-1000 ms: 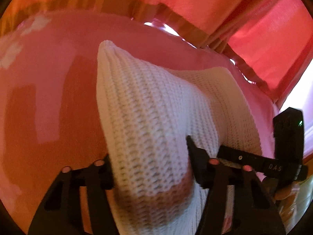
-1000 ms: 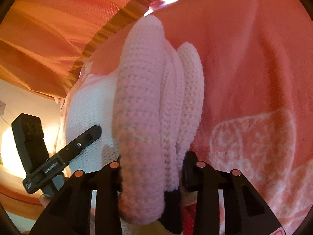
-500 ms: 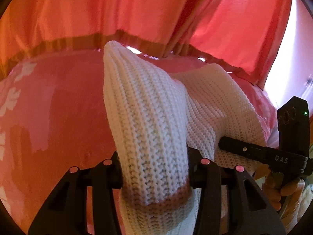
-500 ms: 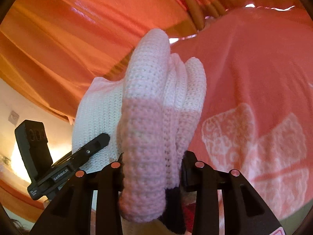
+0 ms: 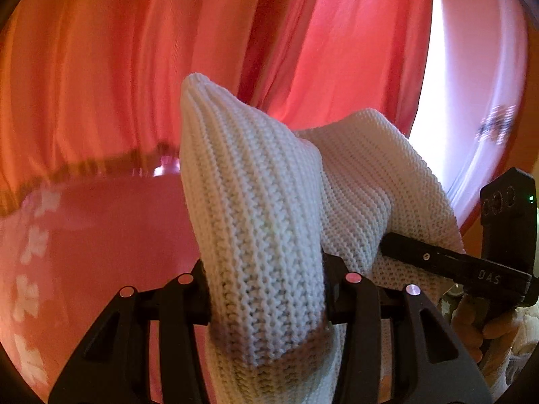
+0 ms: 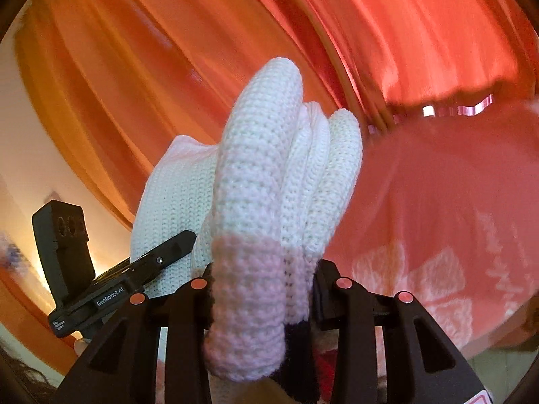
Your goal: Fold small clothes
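The left gripper (image 5: 266,289) is clamped on a thick bunched fold of a white knit garment (image 5: 256,208), its black fingers (image 5: 340,289) pressed against the fabric on both sides. The fold rises past the fingertips to a rounded peak in front of the red-orange curtains (image 5: 118,67). From there the knit runs to the right, where the right gripper's finger presses into it. In the left wrist view, part of a hand (image 5: 478,330) shows low on the right, wrapped around that gripper's black handle.

The right gripper (image 6: 262,279) is likewise closed on the garment, holding several stacked folds whose lower band looks pale pink; a dark strip of fabric sits just under the right-hand pad. The knit spreads away to the left toward the left gripper, whose black body and camera block stand upright at the left edge.

The garment hangs lifted between the two tools, clear of the pink bedspread (image 6: 438,219) with its white flower print, which lies below and beyond. Both grippers point slightly downward, toward the far edge of the bed and the curtains.
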The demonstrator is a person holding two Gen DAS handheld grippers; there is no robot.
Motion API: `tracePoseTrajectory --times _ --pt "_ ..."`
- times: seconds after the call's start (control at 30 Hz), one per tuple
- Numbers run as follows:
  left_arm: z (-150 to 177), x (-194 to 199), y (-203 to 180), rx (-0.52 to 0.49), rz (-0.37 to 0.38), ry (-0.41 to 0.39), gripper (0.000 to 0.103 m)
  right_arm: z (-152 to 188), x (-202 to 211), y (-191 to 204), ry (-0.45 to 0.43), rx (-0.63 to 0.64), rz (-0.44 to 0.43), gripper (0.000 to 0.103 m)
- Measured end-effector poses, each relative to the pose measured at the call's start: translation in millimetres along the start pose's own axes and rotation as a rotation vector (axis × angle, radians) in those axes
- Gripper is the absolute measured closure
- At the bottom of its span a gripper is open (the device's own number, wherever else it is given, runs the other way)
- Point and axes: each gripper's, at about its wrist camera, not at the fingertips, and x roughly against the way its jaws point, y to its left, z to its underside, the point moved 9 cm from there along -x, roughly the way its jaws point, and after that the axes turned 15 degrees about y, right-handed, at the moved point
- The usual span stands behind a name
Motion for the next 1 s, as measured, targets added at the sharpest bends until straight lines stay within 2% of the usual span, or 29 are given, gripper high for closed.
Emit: tracePoseTrajectory --times 0.2,0.33,0.47,0.6,0.7,0.8,0.83,0.93,1.0 --pt "-39 76 -30 -0.076 -0.008 -0.166 0.059 -29 65 57 -0.153 0.118 -0.019 0.069" --pt "-56 124 -37 -0.112 -0.023 -0.262 0.059 -48 93 97 -0.228 0.204 -0.041 0.069" --pt "-73 171 -29 -0.129 -0.069 -0.365 0.058 -67 107 139 -0.273 0.294 -0.064 0.068" --pt "-85 210 -3 -0.111 -0.120 -0.442 0.057 -90 95 183 -0.285 0.380 -0.092 0.068" --pt "-92 216 33 -0.073 -0.146 -0.449 0.056 -106 54 199 -0.239 0.389 -0.124 0.067" --pt "-93 198 83 -0.006 -0.156 -0.416 0.055 -117 1 208 -0.149 0.374 -0.146 0.066" --pt "-91 186 102 0.018 -0.161 -0.394 0.054 -119 -17 205 -0.123 0.363 -0.148 0.066" --pt "-73 131 161 0.105 -0.180 -0.307 0.053 -115 -117 178 0.031 0.289 -0.147 0.065" --pt "-47 67 209 0.193 -0.175 -0.191 0.053 -94 -185 151 0.148 0.236 -0.123 0.064"
